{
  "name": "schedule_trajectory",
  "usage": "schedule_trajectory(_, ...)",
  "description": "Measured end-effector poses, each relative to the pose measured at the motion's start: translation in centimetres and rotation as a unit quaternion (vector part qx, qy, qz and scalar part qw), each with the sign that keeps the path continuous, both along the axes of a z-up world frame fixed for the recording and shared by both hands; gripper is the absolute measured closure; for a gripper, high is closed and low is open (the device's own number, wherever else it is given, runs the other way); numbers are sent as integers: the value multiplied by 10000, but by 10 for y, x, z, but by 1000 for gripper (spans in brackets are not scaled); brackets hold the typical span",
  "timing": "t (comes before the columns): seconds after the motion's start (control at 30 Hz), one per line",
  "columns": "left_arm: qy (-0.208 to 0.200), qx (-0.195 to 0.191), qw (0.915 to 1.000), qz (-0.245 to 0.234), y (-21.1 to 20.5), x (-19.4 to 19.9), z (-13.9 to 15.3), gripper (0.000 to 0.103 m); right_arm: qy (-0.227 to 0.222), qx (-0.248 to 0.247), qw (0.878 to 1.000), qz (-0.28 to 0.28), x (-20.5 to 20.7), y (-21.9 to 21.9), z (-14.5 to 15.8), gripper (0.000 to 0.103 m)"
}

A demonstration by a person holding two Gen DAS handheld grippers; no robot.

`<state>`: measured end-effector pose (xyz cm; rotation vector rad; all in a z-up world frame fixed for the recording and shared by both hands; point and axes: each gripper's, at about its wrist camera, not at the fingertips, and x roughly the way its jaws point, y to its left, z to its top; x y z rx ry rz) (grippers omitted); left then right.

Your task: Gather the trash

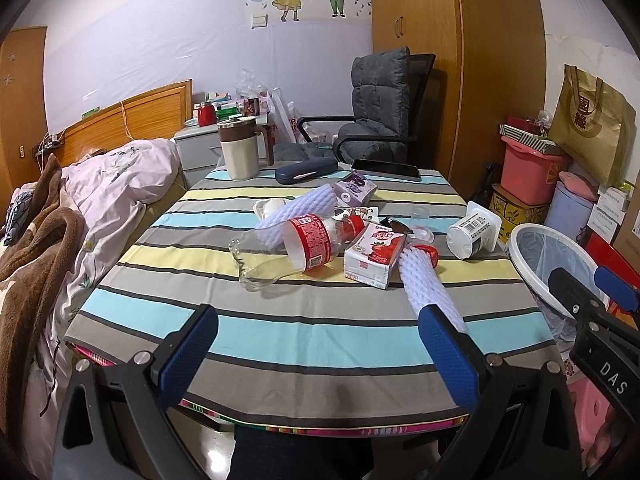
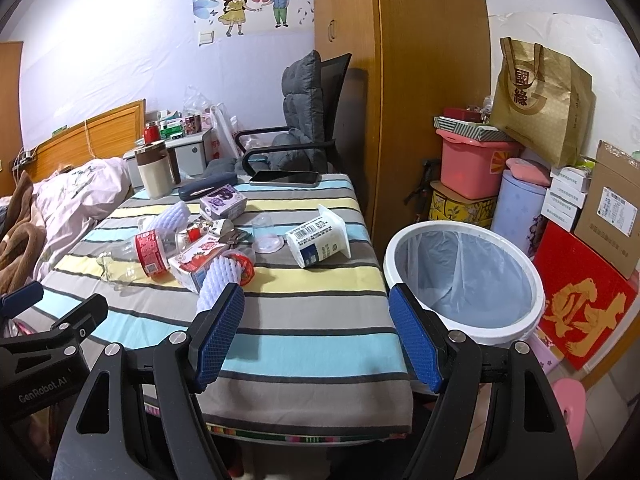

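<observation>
Right wrist view: my right claw (image 2: 316, 336) gapes wide, empty, like my left claw (image 1: 318, 354); beside the striped table's (image 2: 320, 344) right edge, the white round bin (image 2: 516, 322) holds only its liner.

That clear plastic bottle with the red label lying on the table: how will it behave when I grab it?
The clear plastic bottle looks empty, so it is probably light. Its walls look thin and may crumple between the jaws. It lies on its side against the strawberry carton, so a push may roll it.
</observation>
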<state>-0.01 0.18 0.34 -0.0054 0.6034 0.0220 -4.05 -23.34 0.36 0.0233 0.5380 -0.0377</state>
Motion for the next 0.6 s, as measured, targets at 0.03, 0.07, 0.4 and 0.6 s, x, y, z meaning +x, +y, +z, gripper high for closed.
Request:
schedule_trajectory(0.03, -4, -1, 10000, 2, 0, 0, 0, 1, 0, -1, 10000, 1, 0, 0, 0, 27)
schedule_trajectory(0.07, -9, 7, 10000, 3, 0, 0, 0, 1, -6, 0, 10000, 0, -1, 0, 0, 27)
schedule_trajectory(0.4, 0, -2, 10000, -4, -1, 0, -1, 1, -6, -18, 10000, 2, -1, 0, -1, 27)
schedule_trajectory(0.6, -1, -3, 10000, -5, -1, 0, -1, 1, -18, -15, 10000, -8, -1, 0, -1, 27)
